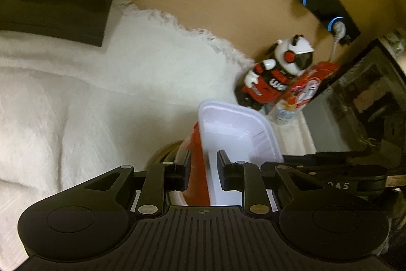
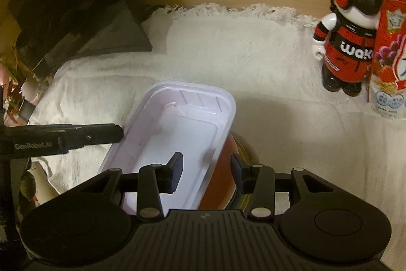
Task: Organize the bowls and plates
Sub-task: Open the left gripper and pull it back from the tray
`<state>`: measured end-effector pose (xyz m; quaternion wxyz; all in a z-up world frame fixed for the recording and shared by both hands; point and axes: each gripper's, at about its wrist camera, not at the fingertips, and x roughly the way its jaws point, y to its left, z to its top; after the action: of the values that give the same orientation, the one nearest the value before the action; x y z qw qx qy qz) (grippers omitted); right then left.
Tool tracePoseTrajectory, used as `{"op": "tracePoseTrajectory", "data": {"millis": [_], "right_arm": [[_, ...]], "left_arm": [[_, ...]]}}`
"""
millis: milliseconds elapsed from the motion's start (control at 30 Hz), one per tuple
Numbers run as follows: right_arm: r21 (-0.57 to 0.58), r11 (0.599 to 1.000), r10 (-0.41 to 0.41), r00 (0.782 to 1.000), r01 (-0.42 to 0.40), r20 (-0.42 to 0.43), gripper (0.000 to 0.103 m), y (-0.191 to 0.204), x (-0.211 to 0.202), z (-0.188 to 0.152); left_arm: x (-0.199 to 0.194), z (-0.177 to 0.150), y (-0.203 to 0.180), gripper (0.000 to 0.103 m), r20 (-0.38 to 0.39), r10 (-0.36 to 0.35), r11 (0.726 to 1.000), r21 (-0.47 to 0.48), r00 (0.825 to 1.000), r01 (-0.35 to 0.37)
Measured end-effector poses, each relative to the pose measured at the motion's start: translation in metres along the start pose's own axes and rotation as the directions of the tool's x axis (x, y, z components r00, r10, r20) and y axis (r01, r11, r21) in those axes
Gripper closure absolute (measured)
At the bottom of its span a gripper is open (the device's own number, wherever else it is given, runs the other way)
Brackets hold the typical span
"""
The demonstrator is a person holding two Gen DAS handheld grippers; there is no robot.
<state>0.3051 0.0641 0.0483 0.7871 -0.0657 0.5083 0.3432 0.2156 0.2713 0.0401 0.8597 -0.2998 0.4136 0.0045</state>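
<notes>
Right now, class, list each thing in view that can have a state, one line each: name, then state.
White tray: empty, tilted, stacked on red plate.
Red plate: under the tray.
Left tongs: shut on tray wall and plate.
Right tongs: straddling the tray wall; grip unclear.
Toy figure: upright.

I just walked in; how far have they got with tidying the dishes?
Looks done: a red bowl seems stacked on a darker plate on the white cloth. In hand: the white tray is over that pile, the left gripper pinching one wall, the right gripper straddling the opposite one. Left: settling the tray; no other loose dishes show.
</notes>
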Motion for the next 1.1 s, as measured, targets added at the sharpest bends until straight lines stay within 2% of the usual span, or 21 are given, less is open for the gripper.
{"op": "tracePoseTrajectory", "data": {"millis": [100, 267, 367, 433, 500, 567, 633, 767, 833, 867, 967, 1033, 1100], "right_arm": [[0.025, 1.000, -0.019, 1.000, 0.018, 0.021, 0.061, -0.001, -0.005, -0.009], [0.020, 0.998, -0.062, 0.991, 0.060, 0.119, 0.061, 0.007, -0.026, -0.029], [-0.007, 0.995, -0.096, 0.982, 0.098, 0.161, 0.061, 0.015, -0.038, -0.046], [-0.007, 0.995, -0.097, 0.976, 0.101, 0.196, 0.061, 0.018, -0.046, -0.060], [-0.004, 0.993, -0.113, 0.959, 0.118, 0.260, 0.061, 0.021, -0.058, -0.076], [-0.002, 0.990, -0.130, 0.933, 0.139, 0.337, 0.061, 0.028, -0.071, -0.097], [-0.001, 0.991, -0.121, 0.916, 0.131, 0.383, 0.061, 0.032, -0.083, -0.123], [-0.019, 0.990, -0.120, 0.912, 0.139, 0.392, 0.060, 0.044, -0.092, -0.174], [-0.040, 0.987, -0.124, 0.906, 0.153, 0.406, 0.055, 0.050, -0.095, -0.202], [-0.049, 0.986, -0.126, 0.901, 0.160, 0.416, 0.053, 0.053, -0.096, -0.214], [-0.046, 0.980, -0.156, 0.895, 0.193, 0.417, 0.053, 0.058, -0.098, -0.243], [-0.020, 0.981, -0.169, 0.900, 0.193, 0.403, 0.053, 0.061, -0.102, -0.256], [-0.006, 0.985, -0.155, 0.904, 0.171, 0.398, 0.053, 0.063, -0.109, -0.267]], "left_arm": [[-0.003, -0.003, 0.002, 0.081, 0.023, -0.027, 1.000, 0.007, 0.999, 0.027], [-0.023, -0.019, 0.003, 0.081, 0.126, -0.048, 0.999, 0.029, 0.991, 0.045], [-0.041, -0.037, 0.003, 0.082, 0.193, -0.060, 0.998, 0.023, 0.979, 0.057], [-0.057, -0.051, -0.002, 0.083, 0.256, -0.038, 0.999, 0.029, 0.966, 0.032], [-0.073, -0.068, -0.012, 0.084, 0.306, -0.010, 0.999, 0.047, 0.952, -0.004], [-0.088, -0.092, -0.024, 0.084, 0.345, -0.031, 0.997, 0.073, 0.938, 0.006], [-0.100, -0.117, -0.036, 0.084, 0.369, -0.054, 0.996, 0.090, 0.928, 0.022], [-0.121, -0.172, -0.060, 0.084, 0.421, -0.012, 0.997, 0.079, 0.907, -0.023], [-0.125, -0.200, -0.069, 0.084, 0.437, -0.023, 0.994, 0.103, 0.899, -0.025], [-0.126, -0.210, -0.073, 0.084, 0.433, -0.029, 0.993, 0.118, 0.901, -0.025], [-0.124, -0.230, -0.085, 0.087, 0.381, 0.024, 0.993, 0.096, 0.924, -0.066], [-0.125, -0.237, -0.094, 0.088, 0.369, 0.075, 0.990, 0.081, 0.926, -0.112], [-0.123, -0.242, -0.106, 0.088, 0.355, 0.137, 0.976, 0.113, 0.925, -0.188]]}}
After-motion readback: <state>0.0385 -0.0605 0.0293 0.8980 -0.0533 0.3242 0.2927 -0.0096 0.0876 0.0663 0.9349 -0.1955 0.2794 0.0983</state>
